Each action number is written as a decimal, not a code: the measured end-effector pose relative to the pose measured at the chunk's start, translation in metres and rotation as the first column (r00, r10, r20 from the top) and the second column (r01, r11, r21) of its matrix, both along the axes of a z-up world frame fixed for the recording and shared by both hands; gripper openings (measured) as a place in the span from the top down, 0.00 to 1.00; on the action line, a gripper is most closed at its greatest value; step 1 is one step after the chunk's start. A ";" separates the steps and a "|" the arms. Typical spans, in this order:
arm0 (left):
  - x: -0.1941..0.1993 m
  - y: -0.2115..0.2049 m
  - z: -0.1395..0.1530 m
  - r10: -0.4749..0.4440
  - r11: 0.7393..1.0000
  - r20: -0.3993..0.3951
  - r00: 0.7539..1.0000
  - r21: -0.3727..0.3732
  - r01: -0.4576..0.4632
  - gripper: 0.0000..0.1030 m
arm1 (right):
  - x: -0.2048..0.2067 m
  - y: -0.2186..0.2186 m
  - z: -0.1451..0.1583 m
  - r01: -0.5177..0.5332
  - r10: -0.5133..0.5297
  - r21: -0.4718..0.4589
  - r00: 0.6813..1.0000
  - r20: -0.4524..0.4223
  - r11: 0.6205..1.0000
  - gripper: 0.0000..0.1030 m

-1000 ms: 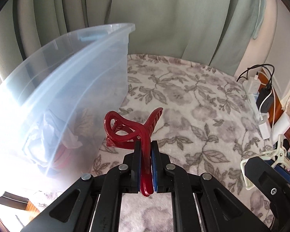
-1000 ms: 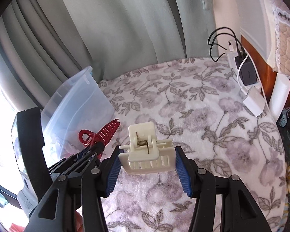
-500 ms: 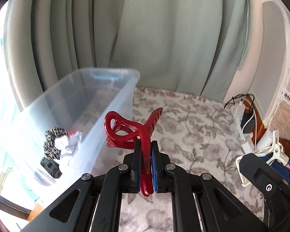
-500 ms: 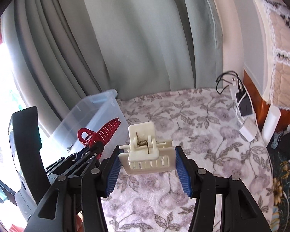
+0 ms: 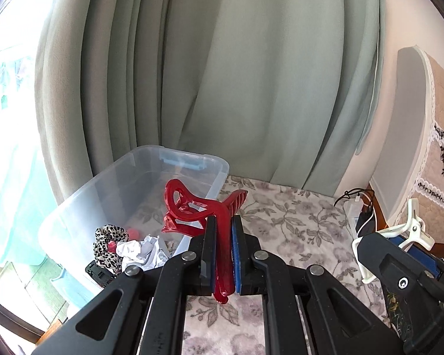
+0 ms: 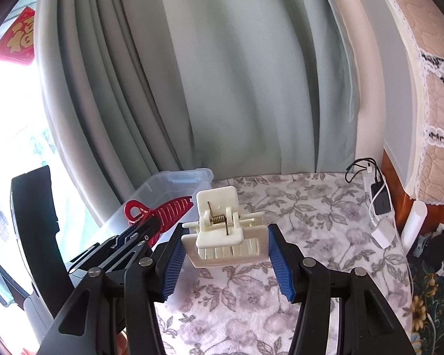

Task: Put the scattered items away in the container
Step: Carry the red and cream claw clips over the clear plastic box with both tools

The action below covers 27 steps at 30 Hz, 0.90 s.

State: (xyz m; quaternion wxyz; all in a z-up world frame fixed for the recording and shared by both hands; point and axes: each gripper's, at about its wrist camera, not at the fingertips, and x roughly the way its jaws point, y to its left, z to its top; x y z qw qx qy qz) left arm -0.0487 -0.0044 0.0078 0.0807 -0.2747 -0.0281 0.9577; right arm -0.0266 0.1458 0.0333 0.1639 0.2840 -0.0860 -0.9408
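From the left wrist cam we've got the left claw squeezed tight on a red hair clip, pads pinching its handle end at lower centre of the frame while the looped, toothed part sticks up and out over the near corner of the clear plastic container. That bin sits at left centre, against the grey-green curtain, and inside it we can see a leopard-print scrunchie, some crumpled white stuff and a bit of something red, plus a small dark item we can't make out. The surface under everything is a floral cover; chargers and cables lie at its right edge. Down in the lower right the right claw pokes in with a cream clip in it. Switching to the right wrist cam: the right claw is clamped on that cream clip at mid frame, blue pads pressing its two ends, spring and lever facing up toward us. The floral cover runs behind it. Over at the left centre we see the left claw from the side with the red hair clip in front of the container. Chargers sit at the right edge, and a red paper sign hangs at upper left.
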 end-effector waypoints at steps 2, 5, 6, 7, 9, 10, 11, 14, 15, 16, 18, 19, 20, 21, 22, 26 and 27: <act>0.000 -0.007 0.002 0.014 1.000 -0.008 1.000 0.010 -0.014 0.91 | 0.001 -0.007 0.004 -0.012 0.012 0.006 1.000 -0.011 1.000 0.45; -0.001 -0.020 0.005 0.039 0.999 -0.018 0.999 0.023 -0.039 0.91 | 0.003 -0.018 0.009 -0.030 0.030 0.016 0.999 -0.024 0.999 0.45; -0.001 -0.024 0.005 0.049 0.998 -0.020 0.999 0.026 -0.048 0.91 | 0.004 -0.022 0.011 -0.037 0.037 0.020 0.999 -0.029 0.999 0.45; -0.001 -0.029 0.005 0.059 0.998 -0.021 0.998 0.030 -0.058 0.91 | 0.004 -0.026 0.013 -0.043 0.044 0.024 0.998 -0.033 0.999 0.45; -0.002 -0.038 0.005 0.078 0.996 -0.021 0.997 0.038 -0.077 0.91 | 0.006 -0.034 0.016 -0.055 0.057 0.029 0.998 -0.042 0.998 0.45; -0.003 -0.043 0.004 0.088 0.995 -0.019 0.996 0.043 -0.087 0.91 | 0.006 -0.038 0.017 -0.062 0.063 0.030 0.997 -0.045 0.998 0.45; -0.004 -0.049 0.003 0.099 0.994 -0.016 0.995 0.047 -0.098 0.91 | 0.006 -0.042 0.018 -0.069 0.071 0.032 0.996 -0.048 0.997 0.45; -0.007 -0.066 0.000 0.135 0.989 -0.006 0.991 0.065 -0.134 0.91 | 0.006 -0.055 0.019 -0.092 0.094 0.040 0.994 -0.049 0.995 0.45; -0.008 -0.073 -0.001 0.148 0.987 -0.002 0.989 0.071 -0.147 0.91 | 0.005 -0.060 0.019 -0.100 0.102 0.044 0.994 -0.048 0.994 0.45; -0.009 -0.079 -0.003 0.160 0.984 0.002 0.987 0.078 -0.160 0.91 | 0.004 -0.065 0.018 -0.109 0.111 0.049 0.993 -0.045 0.993 0.45; -0.012 -0.091 -0.006 0.184 0.979 0.011 0.983 0.091 -0.185 0.91 | 0.003 -0.075 0.016 -0.128 0.131 0.059 0.991 -0.039 0.990 0.45; -0.013 -0.097 -0.008 0.197 0.976 0.016 0.980 0.096 -0.197 0.91 | 0.001 -0.081 0.014 -0.138 0.140 0.064 0.990 -0.034 0.988 0.45; -0.014 -0.102 -0.010 0.207 0.973 0.022 0.978 0.101 -0.208 0.91 | 0.000 -0.086 0.013 -0.147 0.149 0.069 0.988 -0.029 0.987 0.45; -0.016 -0.107 -0.012 0.216 0.970 0.028 0.976 0.106 -0.218 0.91 | -0.001 -0.091 0.011 -0.157 0.159 0.074 0.987 -0.022 0.985 0.45; -0.017 -0.111 -0.015 0.224 0.968 0.035 0.974 0.110 -0.226 0.91 | -0.003 -0.097 0.008 -0.167 0.169 0.079 0.986 -0.015 0.983 0.45; -0.024 -0.126 -0.026 0.249 0.959 0.063 0.966 0.126 -0.255 0.91 | -0.011 -0.117 -0.004 -0.207 0.206 0.101 0.978 0.016 0.973 0.45; -0.025 -0.130 -0.028 0.255 0.956 0.070 0.964 0.130 -0.263 0.91 | -0.012 -0.121 -0.008 -0.217 0.216 0.106 0.976 0.024 0.970 0.45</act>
